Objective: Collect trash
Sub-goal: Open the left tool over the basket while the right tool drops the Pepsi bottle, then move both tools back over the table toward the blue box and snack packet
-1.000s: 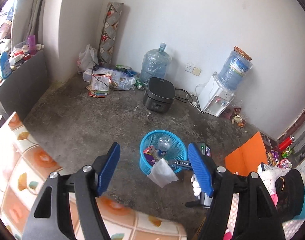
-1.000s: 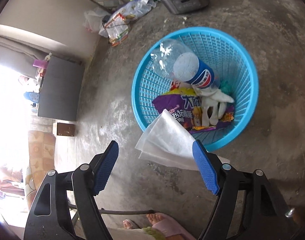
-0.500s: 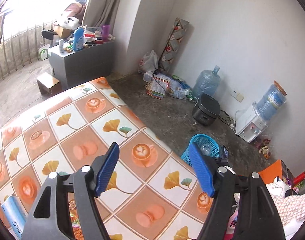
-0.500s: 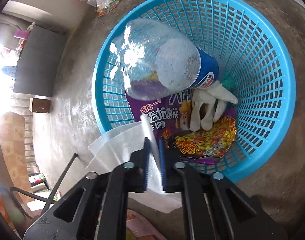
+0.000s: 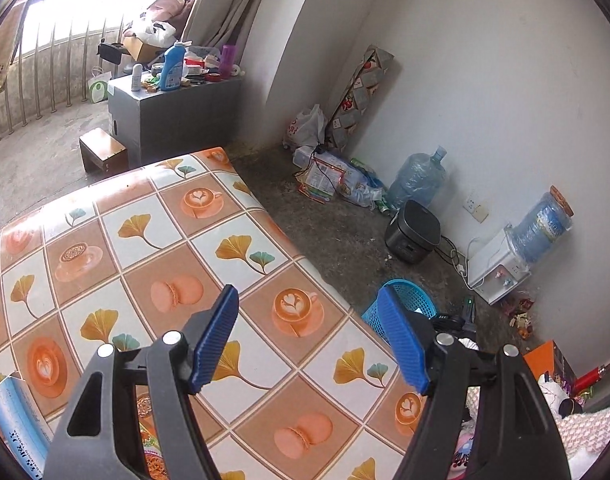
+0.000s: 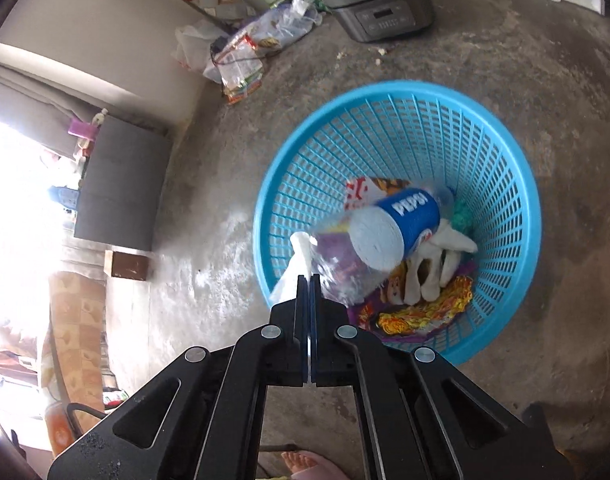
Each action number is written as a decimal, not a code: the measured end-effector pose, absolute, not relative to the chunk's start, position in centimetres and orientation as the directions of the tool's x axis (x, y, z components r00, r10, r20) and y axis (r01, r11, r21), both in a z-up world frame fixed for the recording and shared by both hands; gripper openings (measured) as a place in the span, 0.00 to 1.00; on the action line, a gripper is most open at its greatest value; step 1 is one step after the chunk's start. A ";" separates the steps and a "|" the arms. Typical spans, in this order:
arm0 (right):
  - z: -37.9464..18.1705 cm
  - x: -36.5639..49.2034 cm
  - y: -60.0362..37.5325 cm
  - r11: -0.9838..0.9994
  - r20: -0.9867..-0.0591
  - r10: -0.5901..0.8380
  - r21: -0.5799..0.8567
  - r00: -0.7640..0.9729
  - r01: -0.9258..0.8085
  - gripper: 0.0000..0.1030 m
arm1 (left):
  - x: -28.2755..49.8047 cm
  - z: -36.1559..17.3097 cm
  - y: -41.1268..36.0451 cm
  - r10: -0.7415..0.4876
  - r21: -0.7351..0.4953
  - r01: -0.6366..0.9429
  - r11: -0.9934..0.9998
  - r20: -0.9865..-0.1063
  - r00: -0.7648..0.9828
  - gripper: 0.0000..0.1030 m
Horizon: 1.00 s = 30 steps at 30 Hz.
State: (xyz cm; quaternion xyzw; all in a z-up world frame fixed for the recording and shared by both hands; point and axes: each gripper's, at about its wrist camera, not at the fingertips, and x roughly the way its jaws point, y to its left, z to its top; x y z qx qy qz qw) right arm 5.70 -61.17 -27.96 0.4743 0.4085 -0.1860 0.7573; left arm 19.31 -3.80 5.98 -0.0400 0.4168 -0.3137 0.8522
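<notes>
In the right wrist view a blue plastic basket [image 6: 505,184] stands on the concrete floor. It holds a clear Pepsi bottle [image 6: 389,232], snack wrappers [image 6: 425,312] and a white glove [image 6: 437,268]. My right gripper [image 6: 309,280] is shut on a white tissue [image 6: 293,272] that hangs over the basket's near rim. My left gripper [image 5: 309,340] is open and empty above the patterned table [image 5: 145,240]. The basket [image 5: 409,292] shows past the table's edge in the left wrist view.
A dark rice cooker [image 5: 413,232], water jugs [image 5: 417,176] and a white dispenser [image 5: 497,268] line the wall. Bags and packets [image 5: 329,176] lie in the corner. A blue packet [image 5: 17,412] lies on the table at lower left. A sandalled foot [image 6: 309,464] is below the gripper.
My right gripper shut on the white tissue and now holds it over the basket rim. The Pepsi bottle shifted in the basket. My left gripper swung back over the table, still open.
</notes>
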 end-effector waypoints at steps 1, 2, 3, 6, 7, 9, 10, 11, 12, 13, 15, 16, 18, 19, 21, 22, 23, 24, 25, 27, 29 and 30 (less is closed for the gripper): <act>-26.8 5.7 -61.6 0.484 -0.784 0.084 0.572 0.615 0.663 0.00 | 19.4 5.9 -3.7 -0.567 -0.331 0.497 0.802 -0.686 0.457 0.68; -25.8 5.8 -62.1 0.487 -0.773 0.062 0.576 0.631 0.657 0.00 | 19.5 5.9 -3.6 -0.565 -0.332 0.494 0.804 -0.686 0.458 0.68; -24.6 5.9 -62.7 0.493 -0.766 0.033 0.571 0.642 0.656 0.00 | 19.6 5.9 -3.5 -0.564 -0.333 0.490 0.805 -0.686 0.460 0.68; -21.7 6.7 -64.1 0.534 -0.770 -0.077 0.504 0.633 0.678 0.00 | 19.7 5.8 -3.0 -0.559 -0.332 0.481 0.812 -0.680 0.475 0.68; -20.9 7.2 -64.5 0.552 -0.777 -0.117 0.467 0.619 0.691 0.00 | 19.7 5.8 -2.9 -0.557 -0.330 0.477 0.814 -0.677 0.481 0.68; -20.3 8.0 -64.9 0.574 -0.786 -0.171 0.411 0.594 0.708 0.00 | 19.8 5.8 -2.7 -0.555 -0.332 0.471 0.817 -0.675 0.487 0.68; -20.3 8.5 -65.1 0.575 -0.797 -0.199 0.377 0.571 0.726 0.00 | 19.9 5.7 -2.6 -0.553 -0.333 0.467 0.819 -0.674 0.489 0.68; -20.7 8.8 -65.2 0.578 -0.806 -0.217 0.348 0.550 0.738 0.00 | 20.0 5.5 -2.4 -0.549 -0.331 0.462 0.823 -0.673 0.496 0.68; -21.3 9.3 -65.2 0.578 -0.814 -0.225 0.330 0.535 0.746 0.00 | 20.1 5.4 -2.3 -0.544 -0.328 0.457 0.827 -0.672 0.502 0.68; -21.9 9.6 -65.3 0.572 -0.826 -0.236 0.308 0.512 0.761 0.04 | 20.2 5.3 -2.2 -0.542 -0.330 0.452 0.829 -0.672 0.504 0.68; -23.6 9.9 -65.4 0.547 -0.848 -0.247 0.278 0.469 0.789 0.18 | 20.3 5.1 -1.9 -0.545 -0.343 0.441 0.830 -0.670 0.504 0.68; -24.3 9.9 -65.5 0.532 -0.857 -0.238 0.280 0.458 0.799 0.37 | 20.5 5.0 -1.9 -0.546 -0.347 0.437 0.830 -0.670 0.503 0.68; -24.8 9.2 -65.3 0.495 -0.864 -0.252 0.273 0.437 0.825 0.44 | 20.5 4.9 -1.7 -0.543 -0.347 0.433 0.832 -0.670 0.507 0.68; -24.9 8.9 -65.2 0.485 -0.864 -0.251 0.277 0.436 0.830 0.44 | 20.4 5.0 -1.6 -0.542 -0.346 0.433 0.833 -0.669 0.509 0.68; -24.9 8.3 -64.9 0.470 -0.866 -0.246 0.286 0.435 0.835 0.44 | 20.3 5.1 -1.5 -0.541 -0.341 0.435 0.833 -0.665 0.515 0.68; -24.7 8.0 -64.7 0.469 -0.866 -0.247 0.285 0.434 0.836 0.44 | 20.2 5.1 -1.4 -0.542 -0.339 0.438 0.833 -0.662 0.518 0.68; -24.4 7.8 -64.5 0.470 -0.866 -0.251 0.282 0.433 0.836 0.44 | 20.2 5.1 -1.4 -0.542 -0.336 0.441 0.832 -0.660 0.520 0.68; -24.1 7.5 -64.3 0.472 -0.864 -0.253 0.283 0.436 0.835 0.44 | 20.1 5.2 -1.3 -0.544 -0.334 0.445 0.831 -0.657 0.523 0.68; -23.8 7.1 -64.2 0.473 -0.861 -0.255 0.286 0.440 0.833 0.44 | 19.9 5.2 -1.2 -0.544 -0.332 0.447 0.831 -0.653 0.526 0.68; -22.7 6.3 -63.8 0.475 -0.853 -0.258 0.298 0.454 0.828 0.45 | 19.6 5.3 -1.1 -0.548 -0.329 0.453 0.829 -0.644 0.534 0.68; -21.6 5.6 -63.4 0.480 -0.845 -0.247 0.318 0.473 0.818 0.47 | 19.3 5.5 -0.9 -0.553 -0.328 0.459 0.825 -0.633 0.542 0.68; -21.0 5.2 -63.1 0.483 -0.842 -0.242 0.327 0.483 0.812 0.51 | 19.1 5.6 -0.7 -0.557 -0.328 0.464 0.823 -0.627 0.544 0.68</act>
